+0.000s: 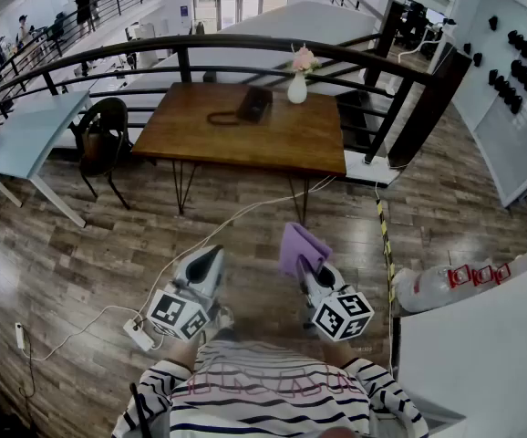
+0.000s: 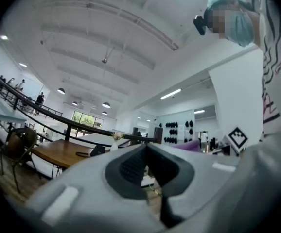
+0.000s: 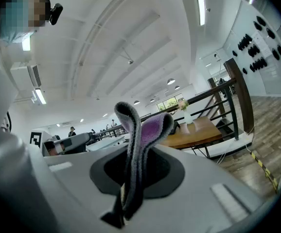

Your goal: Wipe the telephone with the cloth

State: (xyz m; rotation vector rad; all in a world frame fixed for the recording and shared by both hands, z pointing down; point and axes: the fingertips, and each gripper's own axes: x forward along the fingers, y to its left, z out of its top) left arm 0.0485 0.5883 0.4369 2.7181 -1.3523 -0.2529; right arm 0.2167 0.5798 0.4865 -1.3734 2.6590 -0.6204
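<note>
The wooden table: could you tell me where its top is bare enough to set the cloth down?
The whole near half of the table is bare, and so is its right end beyond the vase. The far middle is crowded: the telephone, its cord and the vase sit close together there.

I see a brown wooden table (image 1: 273, 140) on thin metal legs, standing on the plank floor (image 1: 108, 254). A black telephone (image 1: 255, 104) lies near its far edge, its cord (image 1: 221, 117) trailing left. A white vase (image 1: 297, 88) of pink flowers (image 1: 304, 59) stands just right of it.
</note>
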